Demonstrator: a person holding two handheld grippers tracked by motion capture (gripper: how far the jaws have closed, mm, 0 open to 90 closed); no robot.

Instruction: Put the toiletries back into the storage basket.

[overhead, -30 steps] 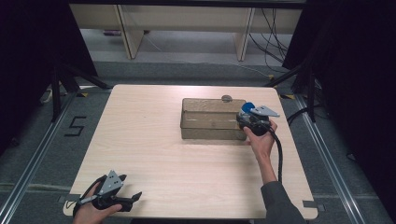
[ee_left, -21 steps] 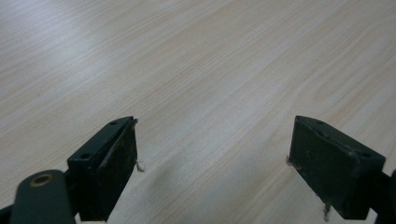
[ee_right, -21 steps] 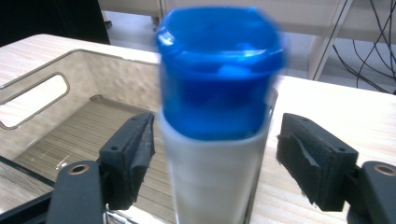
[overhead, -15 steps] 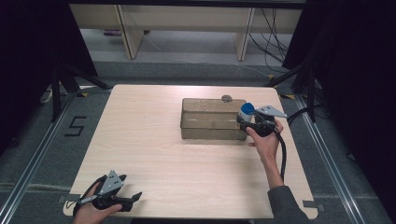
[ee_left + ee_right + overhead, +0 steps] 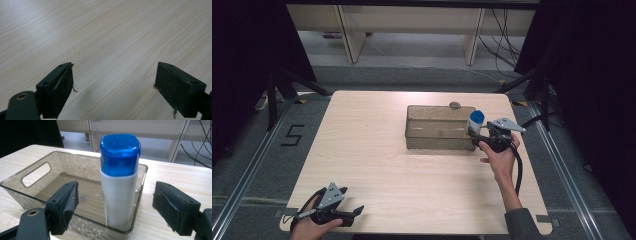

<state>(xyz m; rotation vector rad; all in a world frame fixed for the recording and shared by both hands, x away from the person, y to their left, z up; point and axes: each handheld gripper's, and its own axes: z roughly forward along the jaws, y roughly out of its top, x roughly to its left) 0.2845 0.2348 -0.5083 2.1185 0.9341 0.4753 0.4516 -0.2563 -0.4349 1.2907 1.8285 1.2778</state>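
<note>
My right gripper (image 5: 115, 207) has just been opening, its jaws wide and clear of the bottle (image 5: 120, 182), which stands upright in the near corner of the clear bin (image 5: 32, 173). It looks light, stiff and smooth (likely slippery); I'd pinch the white body below the blue cap. My left gripper (image 5: 113, 87) gapes empty over the table (image 5: 105, 30)
</note>
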